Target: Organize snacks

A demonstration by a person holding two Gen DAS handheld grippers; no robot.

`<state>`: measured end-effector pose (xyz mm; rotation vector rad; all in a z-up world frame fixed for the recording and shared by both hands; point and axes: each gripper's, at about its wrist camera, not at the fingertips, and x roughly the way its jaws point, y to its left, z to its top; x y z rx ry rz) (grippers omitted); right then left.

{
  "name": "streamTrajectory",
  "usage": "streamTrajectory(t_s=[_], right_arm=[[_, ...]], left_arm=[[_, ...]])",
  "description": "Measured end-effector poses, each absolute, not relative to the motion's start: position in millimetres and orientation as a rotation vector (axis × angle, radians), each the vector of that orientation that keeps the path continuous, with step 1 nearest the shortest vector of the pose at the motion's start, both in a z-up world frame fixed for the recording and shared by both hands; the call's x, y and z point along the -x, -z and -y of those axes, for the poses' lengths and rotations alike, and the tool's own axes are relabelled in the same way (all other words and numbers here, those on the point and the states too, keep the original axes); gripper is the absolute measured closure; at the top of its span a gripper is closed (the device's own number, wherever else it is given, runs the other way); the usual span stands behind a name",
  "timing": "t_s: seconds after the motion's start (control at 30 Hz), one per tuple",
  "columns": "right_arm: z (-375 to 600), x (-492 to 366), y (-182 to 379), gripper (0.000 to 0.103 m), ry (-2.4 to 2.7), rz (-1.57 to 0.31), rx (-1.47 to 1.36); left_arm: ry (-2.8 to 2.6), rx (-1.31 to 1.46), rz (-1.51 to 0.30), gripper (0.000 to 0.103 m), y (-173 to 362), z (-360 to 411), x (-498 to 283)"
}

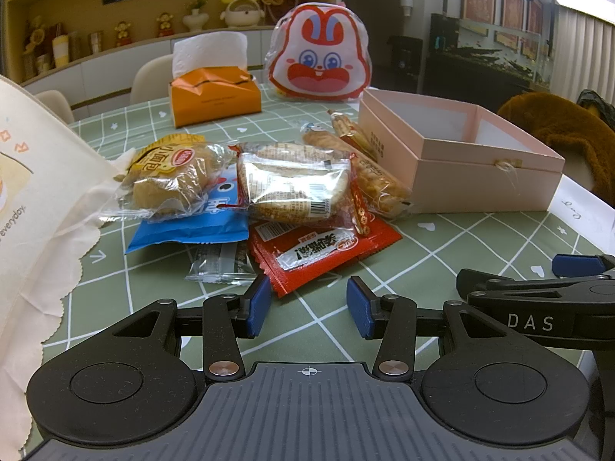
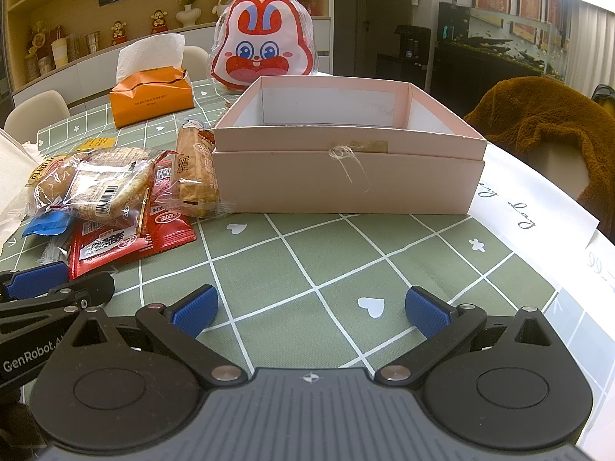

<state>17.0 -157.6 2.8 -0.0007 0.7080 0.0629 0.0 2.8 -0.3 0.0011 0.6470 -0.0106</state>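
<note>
A pile of wrapped snacks lies on the green checked tablecloth: a small bread (image 1: 169,176), a round rice cracker (image 1: 294,182), a blue packet (image 1: 192,223), red packets (image 1: 319,253) and a long biscuit pack (image 1: 369,169). An open pink box (image 1: 461,153) stands right of the pile; it also shows in the right wrist view (image 2: 346,176), empty inside. My left gripper (image 1: 307,307) is open and empty, just in front of the red packets. My right gripper (image 2: 311,309) is open and empty, in front of the box.
An orange tissue box (image 1: 213,94) and a rabbit-face bag (image 1: 321,57) stand behind the pile. A cream cloth bag (image 1: 38,199) lies at the left. A brown furry chair cover (image 2: 538,126) is at the right, past the table edge. The right gripper's arm (image 1: 538,299) shows beside my left.
</note>
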Motion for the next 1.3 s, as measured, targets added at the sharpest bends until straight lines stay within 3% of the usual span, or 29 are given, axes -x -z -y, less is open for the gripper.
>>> streamTrajectory(t_s=[0.9, 1.3], right_arm=[[160, -17, -3, 0.0, -0.065, -0.709, -0.003], [163, -39, -23, 0.0, -0.108, -0.978, 0.032]], left_arm=[[0.007, -0.009, -0.648, 0.053, 0, 0, -1], [0.082, 0.095, -0.723, 0.054, -23, -20, -20]])
